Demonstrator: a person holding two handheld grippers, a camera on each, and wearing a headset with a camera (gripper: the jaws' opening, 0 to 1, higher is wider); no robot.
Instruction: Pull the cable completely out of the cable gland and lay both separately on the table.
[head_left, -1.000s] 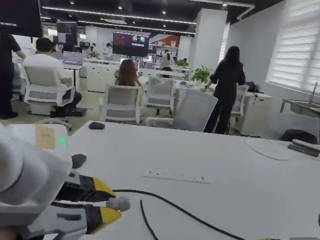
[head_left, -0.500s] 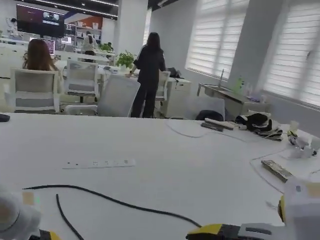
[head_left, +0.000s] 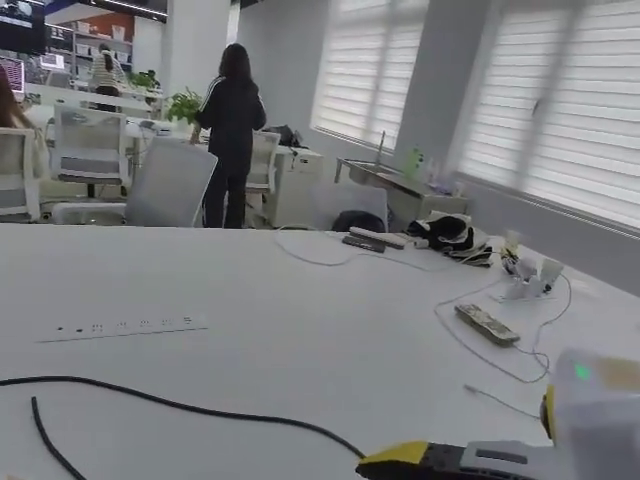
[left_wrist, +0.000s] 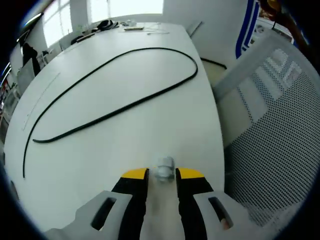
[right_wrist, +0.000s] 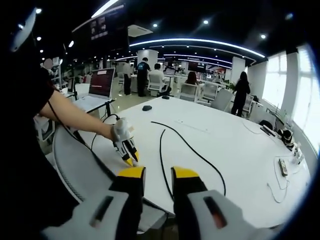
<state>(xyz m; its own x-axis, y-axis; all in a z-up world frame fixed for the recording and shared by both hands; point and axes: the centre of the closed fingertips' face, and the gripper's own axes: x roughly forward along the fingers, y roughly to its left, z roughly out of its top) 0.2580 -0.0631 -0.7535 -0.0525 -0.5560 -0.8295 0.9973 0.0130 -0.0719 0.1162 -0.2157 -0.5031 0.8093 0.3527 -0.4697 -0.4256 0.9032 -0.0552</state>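
Already the black cable (left_wrist: 120, 107) lies free on the white table (left_wrist: 125, 140), clear of the cable gland (left_wrist: 164, 165), which your left gripper (left_wrist: 162, 174) pinches near the table's edge. Your right gripper (right_wrist: 158, 172) is empty, its jaws slightly apart. By my judgement only 1 step is left: lay the gland down apart from the cable

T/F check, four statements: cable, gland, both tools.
1. The long black cable runs through the small pale grey cable gland. False: it lies on the white table, apart from the gland.
2. The left tool holds the gland between its jaws. True.
3. The right tool grips the cable. False: its jaws are open, with nothing between them.
4. A flat white power strip lies on the table. True.
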